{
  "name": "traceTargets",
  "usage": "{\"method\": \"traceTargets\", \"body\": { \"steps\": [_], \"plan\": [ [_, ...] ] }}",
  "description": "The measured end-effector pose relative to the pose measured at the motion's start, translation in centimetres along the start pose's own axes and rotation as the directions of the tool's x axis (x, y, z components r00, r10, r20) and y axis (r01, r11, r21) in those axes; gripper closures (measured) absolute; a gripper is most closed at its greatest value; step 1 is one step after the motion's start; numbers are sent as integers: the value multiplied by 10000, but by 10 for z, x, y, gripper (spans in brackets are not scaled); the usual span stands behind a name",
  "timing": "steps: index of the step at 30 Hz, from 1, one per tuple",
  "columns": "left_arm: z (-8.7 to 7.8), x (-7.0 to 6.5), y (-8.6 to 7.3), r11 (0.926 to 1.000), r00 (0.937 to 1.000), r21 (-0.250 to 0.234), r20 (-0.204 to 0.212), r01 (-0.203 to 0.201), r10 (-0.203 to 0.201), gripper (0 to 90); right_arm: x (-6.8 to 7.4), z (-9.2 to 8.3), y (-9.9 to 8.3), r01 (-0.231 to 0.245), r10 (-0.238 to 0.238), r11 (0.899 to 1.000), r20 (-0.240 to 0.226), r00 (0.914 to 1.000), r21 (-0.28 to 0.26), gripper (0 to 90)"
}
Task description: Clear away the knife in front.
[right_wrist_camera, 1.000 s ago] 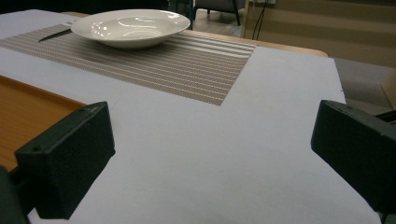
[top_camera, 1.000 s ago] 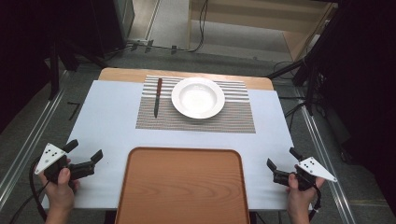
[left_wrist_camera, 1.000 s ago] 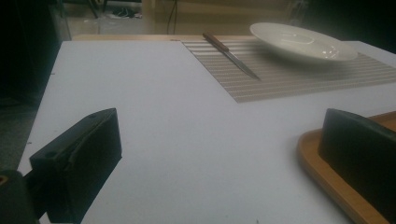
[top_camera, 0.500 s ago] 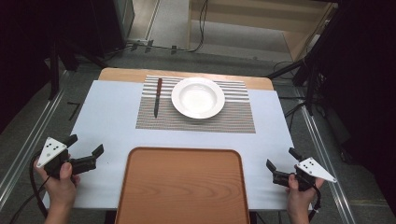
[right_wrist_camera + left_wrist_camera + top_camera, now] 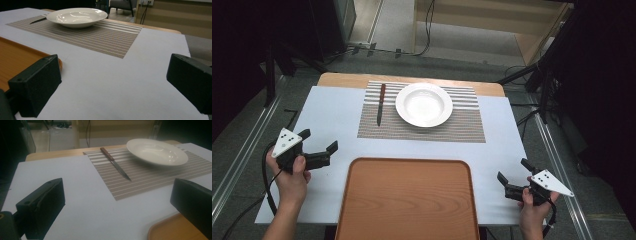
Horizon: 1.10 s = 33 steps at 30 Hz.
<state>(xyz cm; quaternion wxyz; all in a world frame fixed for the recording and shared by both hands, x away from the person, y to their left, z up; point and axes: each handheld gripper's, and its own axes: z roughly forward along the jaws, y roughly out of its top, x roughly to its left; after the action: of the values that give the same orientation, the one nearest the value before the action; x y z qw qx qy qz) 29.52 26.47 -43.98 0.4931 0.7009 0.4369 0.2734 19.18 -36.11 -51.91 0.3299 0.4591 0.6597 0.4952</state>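
On the desk [image 5: 337, 112], beyond an empty wooden tray [image 5: 407, 200], a knife [image 5: 381, 104] lies on the striped mat just left of the plate [image 5: 424, 104]; the left tool [image 5: 319, 145], released wide like the right tool [image 5: 511, 175], should straddle its handle squarely

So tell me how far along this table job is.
Done: white plate and knife lie on the striped placemat. In hand: nothing; left gripper and right gripper are open over the white table cover. Left: probably everything, since the wooden tray holds nothing.
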Motion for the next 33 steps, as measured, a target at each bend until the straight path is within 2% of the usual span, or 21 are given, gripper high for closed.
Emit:
{"method": "traceTargets", "body": {
  "steps": [6,9,18,27,30,33],
  "plan": [
    [16,0,9,9999,9999,101,96,-45,44,0,0,0,0,10,-9,10000,-49,10000,19,0],
    [25,2,13,9999,9998,74,190,86,-87,0,0,0,0,10,-10,10000,-46,10000,14,0],
    [53,5,31,9999,9997,133,249,-12,9,0,1,0,0,39,-39,10000,-26,10000,-11,0],
    [74,5,40,9996,9989,168,385,243,-249,0,1,-1,0,31,-31,10000,-37,10000,-11,0],
    [84,6,45,9976,9944,190,815,666,-679,0,1,0,0,102,-102,9999,-16,9999,11,0],
    [88,5,48,9983,9954,185,769,551,-563,0,2,0,0,185,-185,9998,2,9998,30,0]
  ]
}}
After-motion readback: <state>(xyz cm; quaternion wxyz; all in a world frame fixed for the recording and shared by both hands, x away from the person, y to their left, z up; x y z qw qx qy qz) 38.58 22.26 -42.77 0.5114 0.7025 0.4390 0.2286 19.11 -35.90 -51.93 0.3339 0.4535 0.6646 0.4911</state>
